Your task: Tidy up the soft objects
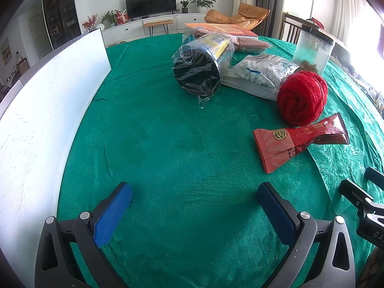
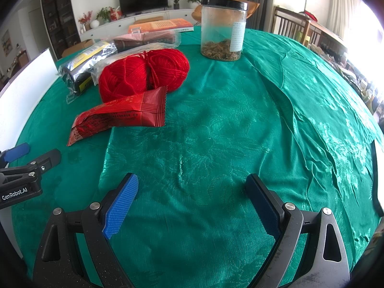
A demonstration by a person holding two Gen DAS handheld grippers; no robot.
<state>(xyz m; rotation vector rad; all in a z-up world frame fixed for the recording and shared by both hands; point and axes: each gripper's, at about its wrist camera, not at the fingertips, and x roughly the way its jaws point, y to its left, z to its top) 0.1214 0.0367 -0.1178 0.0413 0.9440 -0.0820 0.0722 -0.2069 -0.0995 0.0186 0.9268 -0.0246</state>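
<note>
Currently, both the left gripper (image 1: 194, 199) and the right gripper (image 2: 192, 192) are held with jaws spread wide and nothing between them, above a green embossed tablecloth (image 2: 216, 132). Nearest lies a red snack packet (image 2: 120, 115), judged light, crinkly and slippery; it would best be pinched at a crimped end. Touching it behind is a red yarn ball (image 2: 141, 74), soft and springy, best squeezed across its middle. Further back are a film-wrapped dark roll (image 1: 199, 72) and a bag of cotton balls (image 1: 259, 72), compressible but slick. A rigid plastic jar (image 2: 223, 28) stands apart.
</note>
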